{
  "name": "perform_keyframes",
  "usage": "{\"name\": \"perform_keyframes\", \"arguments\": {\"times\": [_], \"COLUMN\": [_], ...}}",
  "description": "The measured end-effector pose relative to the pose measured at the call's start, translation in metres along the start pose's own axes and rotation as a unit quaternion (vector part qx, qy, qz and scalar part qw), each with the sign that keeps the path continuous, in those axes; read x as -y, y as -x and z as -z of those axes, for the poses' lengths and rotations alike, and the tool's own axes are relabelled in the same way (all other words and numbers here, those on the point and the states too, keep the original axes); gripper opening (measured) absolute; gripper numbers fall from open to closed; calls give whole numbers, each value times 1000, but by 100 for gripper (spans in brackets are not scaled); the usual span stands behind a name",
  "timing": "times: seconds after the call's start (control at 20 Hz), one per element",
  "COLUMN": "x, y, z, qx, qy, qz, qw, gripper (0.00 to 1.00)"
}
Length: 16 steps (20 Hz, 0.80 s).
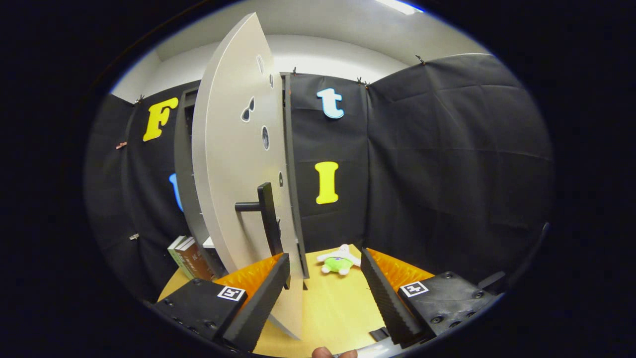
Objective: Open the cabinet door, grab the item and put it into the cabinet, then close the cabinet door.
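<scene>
Between spread fingers point(268, 298), swung-out cabinet door point(233, 164); beyond, plush toy point(339, 260), books point(189, 258).

The pale cabinet door point(233, 164) stands swung open (dark handle point(266, 216) facing out), a green-and-white plush toy point(339, 260), perhaps face-down, beyond.

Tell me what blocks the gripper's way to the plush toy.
Nothing visible does. The plush toy lies on the table beyond the open gripper; the open cabinet door stands to their left.
</scene>
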<state>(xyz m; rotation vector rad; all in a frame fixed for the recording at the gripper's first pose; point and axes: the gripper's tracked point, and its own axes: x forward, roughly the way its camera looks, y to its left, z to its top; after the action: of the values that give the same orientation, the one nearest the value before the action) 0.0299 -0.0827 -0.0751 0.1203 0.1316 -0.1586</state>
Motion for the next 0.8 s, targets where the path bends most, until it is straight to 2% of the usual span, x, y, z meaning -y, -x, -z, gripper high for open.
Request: {"name": "perform_keyframes", "arguments": {"times": [0.4, 0.8], "x": [-93, -173], "y": [-8, -31], "z": [13, 26], "qx": [-18, -21], "qy": [-14, 11], "qz": [-108, -170], "qw": [994, 985], "gripper": [97, 98]}}
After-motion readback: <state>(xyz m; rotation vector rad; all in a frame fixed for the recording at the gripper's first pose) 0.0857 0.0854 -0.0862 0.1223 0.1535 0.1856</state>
